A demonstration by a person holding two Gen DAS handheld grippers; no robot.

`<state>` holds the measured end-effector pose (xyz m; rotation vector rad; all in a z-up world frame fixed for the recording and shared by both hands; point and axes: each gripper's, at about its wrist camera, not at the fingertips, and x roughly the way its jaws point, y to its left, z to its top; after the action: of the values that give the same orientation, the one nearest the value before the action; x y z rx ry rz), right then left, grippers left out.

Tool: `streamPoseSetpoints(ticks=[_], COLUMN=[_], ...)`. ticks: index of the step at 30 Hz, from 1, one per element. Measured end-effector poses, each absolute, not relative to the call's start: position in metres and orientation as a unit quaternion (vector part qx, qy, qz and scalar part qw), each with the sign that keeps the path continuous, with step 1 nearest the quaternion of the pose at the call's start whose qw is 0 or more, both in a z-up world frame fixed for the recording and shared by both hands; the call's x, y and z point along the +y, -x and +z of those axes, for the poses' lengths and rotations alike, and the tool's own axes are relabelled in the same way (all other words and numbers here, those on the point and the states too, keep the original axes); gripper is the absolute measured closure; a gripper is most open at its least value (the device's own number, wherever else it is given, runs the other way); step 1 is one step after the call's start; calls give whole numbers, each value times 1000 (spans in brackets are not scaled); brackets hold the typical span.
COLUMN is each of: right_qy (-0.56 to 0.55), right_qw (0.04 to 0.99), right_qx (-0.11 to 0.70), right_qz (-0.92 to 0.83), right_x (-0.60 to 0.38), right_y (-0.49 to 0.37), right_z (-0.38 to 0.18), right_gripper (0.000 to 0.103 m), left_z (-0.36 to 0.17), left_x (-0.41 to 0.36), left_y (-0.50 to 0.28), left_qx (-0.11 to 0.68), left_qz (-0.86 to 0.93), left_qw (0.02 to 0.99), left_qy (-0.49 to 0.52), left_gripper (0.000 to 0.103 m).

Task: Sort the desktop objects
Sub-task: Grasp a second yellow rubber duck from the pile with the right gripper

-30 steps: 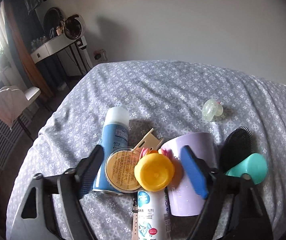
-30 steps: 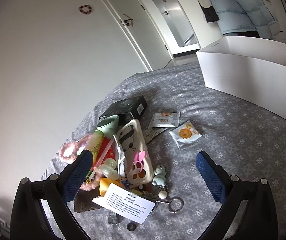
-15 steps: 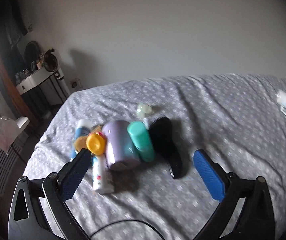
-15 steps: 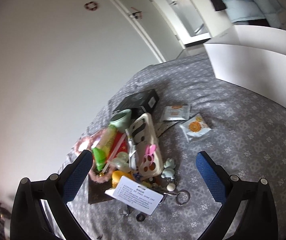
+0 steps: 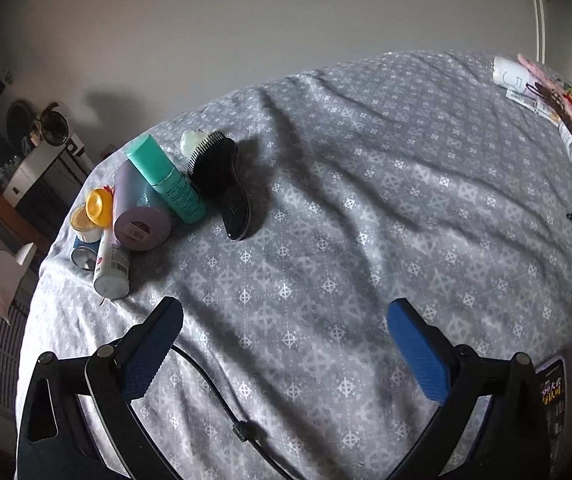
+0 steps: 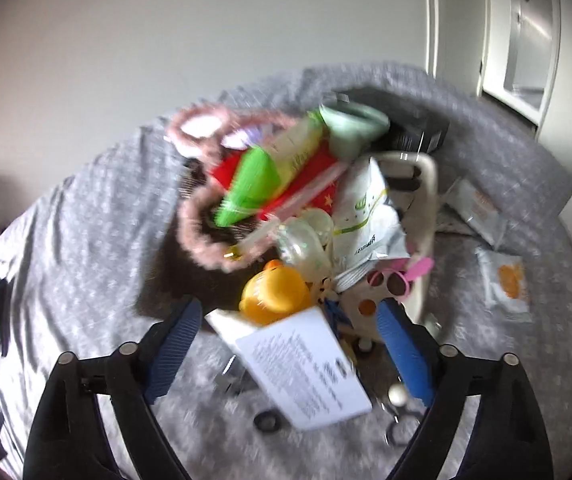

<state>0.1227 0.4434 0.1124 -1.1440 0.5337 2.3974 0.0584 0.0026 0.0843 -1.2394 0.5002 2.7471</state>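
Observation:
In the left wrist view a sorted group lies at the far left of the grey patterned cloth (image 5: 326,208): a teal bottle (image 5: 165,179), a lilac cup (image 5: 135,210), a black hairbrush (image 5: 221,182), a yellow-capped white bottle (image 5: 103,240). My left gripper (image 5: 286,344) is open and empty, well back from them. In the blurred right wrist view my right gripper (image 6: 288,340) is open over a mixed pile: a yellow duck (image 6: 275,292), a white card (image 6: 306,364), a green-capped tube (image 6: 261,176), a white pouch (image 6: 366,220), a phone case (image 6: 418,216).
A black cable (image 5: 221,400) runs across the cloth between the left fingers. A dark packet (image 5: 552,392) lies at the lower right. Two orange snack sachets (image 6: 506,280) lie right of the pile, a black box (image 6: 418,132) behind it. The pile's edge shows at the far right (image 5: 566,112).
My left gripper has pulled back and swung right, away from the bottles and cup. My right gripper has moved down close over the pile, with the view turning left.

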Motion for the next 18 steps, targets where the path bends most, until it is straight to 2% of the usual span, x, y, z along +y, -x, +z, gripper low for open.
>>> streamPoseSetpoints(ticks=[3,6,12,13,18], right_qy=[440,444,444,442,431], right_qw=[205,220,244,241,225], right_qx=[205,150,114,114,147], right_qz=[850,855,855,856,861], right_x=[454,442,430,429,421], right_y=[-102,-87,-97,-101,-124], right_z=[92,85,83,85,91], right_gripper=[28,30,54,65,66], left_z=[80,72,76,77,87], left_x=[-8,-16,-29,-32,-45], left_y=[-54,-48,-46,-46,-48], left_qx=[124,104,69,64,32], left_qz=[902,899,904,905,911], left_qw=[36,25,11,11,5], left_qy=[413,424,421,420,411], left_gripper=[1,1,1,1,1])
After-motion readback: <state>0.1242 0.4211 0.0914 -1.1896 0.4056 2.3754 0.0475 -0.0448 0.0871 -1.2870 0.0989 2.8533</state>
